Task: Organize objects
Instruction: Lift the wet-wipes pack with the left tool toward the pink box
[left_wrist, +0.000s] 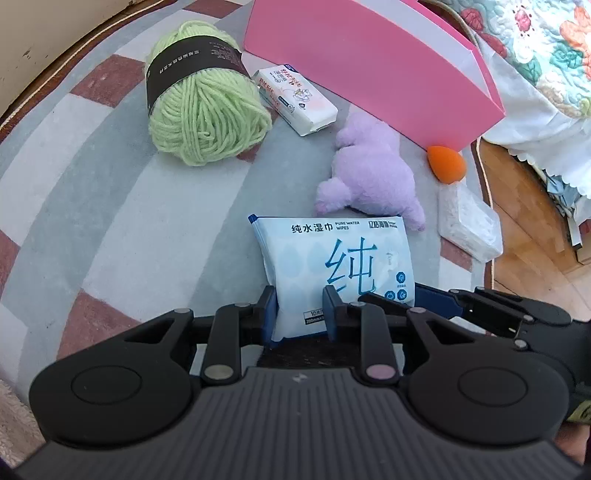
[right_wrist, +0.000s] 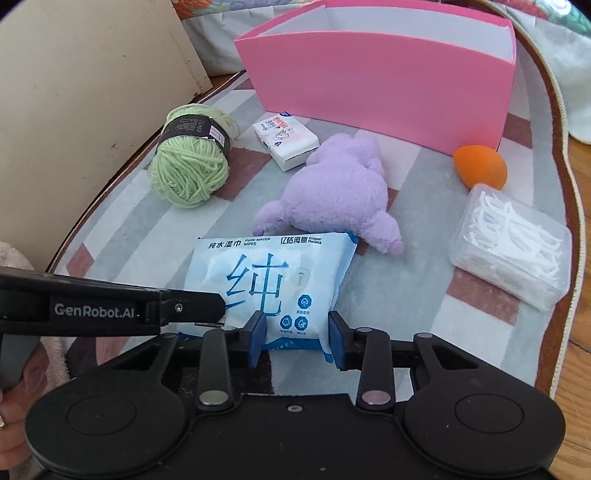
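A blue-and-white pack of wet wipes (left_wrist: 332, 266) lies on the striped rug, also in the right wrist view (right_wrist: 273, 280). My left gripper (left_wrist: 301, 314) has its blue pads on both sides of the pack's near left end, closed on it. My right gripper (right_wrist: 297, 336) straddles the pack's near right end with its pads close to it; contact is unclear. A pink box (left_wrist: 369, 62), open on top, stands at the back (right_wrist: 384, 85). The left gripper's arm (right_wrist: 110, 310) crosses the right wrist view.
On the rug lie a green yarn ball (right_wrist: 190, 166), a small tissue pack (right_wrist: 286, 140), a purple plush toy (right_wrist: 340, 192), an orange sponge (right_wrist: 480, 166) and a clear box of floss picks (right_wrist: 513, 251). Wooden floor (left_wrist: 524, 221) borders the rug's right edge.
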